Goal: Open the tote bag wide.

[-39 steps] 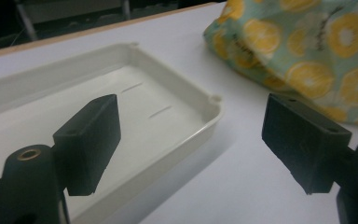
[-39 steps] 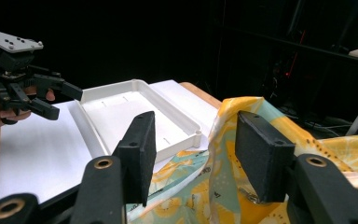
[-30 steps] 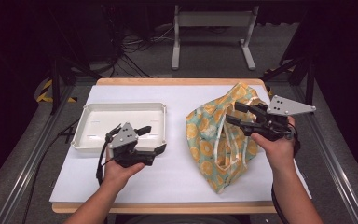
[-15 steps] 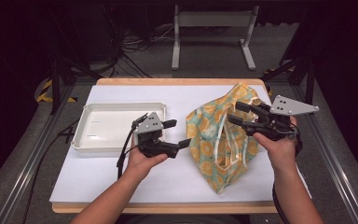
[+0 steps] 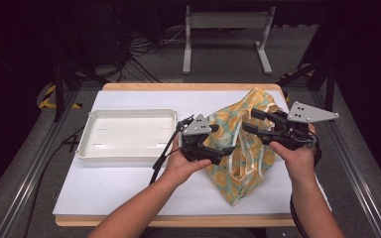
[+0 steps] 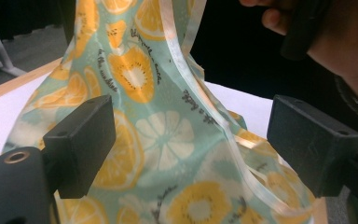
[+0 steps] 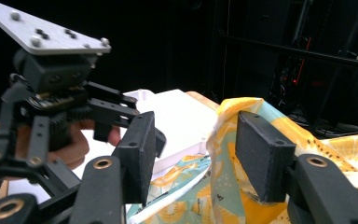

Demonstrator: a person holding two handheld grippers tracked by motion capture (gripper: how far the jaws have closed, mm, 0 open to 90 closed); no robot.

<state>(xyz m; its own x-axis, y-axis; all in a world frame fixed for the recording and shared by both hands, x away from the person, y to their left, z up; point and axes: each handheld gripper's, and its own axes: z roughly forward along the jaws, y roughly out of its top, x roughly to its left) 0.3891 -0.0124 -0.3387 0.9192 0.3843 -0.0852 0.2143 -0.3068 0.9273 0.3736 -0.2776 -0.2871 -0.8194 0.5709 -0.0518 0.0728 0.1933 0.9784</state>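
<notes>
a person at a white-topped table [image 5: 104, 193] works a black two-jaw gripper in each hand over a mint-green cloth bag printed with orange and lemon slices [image 5: 238, 148]. the left gripper [image 5: 223, 148] has come across from beside the shallow white rectangular plastic tray [image 5: 126, 114], which now lies well apart behind it, and hangs at the near edge of the bag. in the left gripper view its jaws stand wide apart, the printed cloth [image 6: 168, 140] and a pale ribbon handle [image 6: 186, 79] just ahead between them, neither pad pressing. the right gripper [image 5: 255, 121] stays on the far side of the bag, its jaws parted about halfway; in the right gripper view the raised hem of the bag [image 7: 223, 140] rises in the gap between the pads, and whether they pinch it i cannot tell.
</notes>
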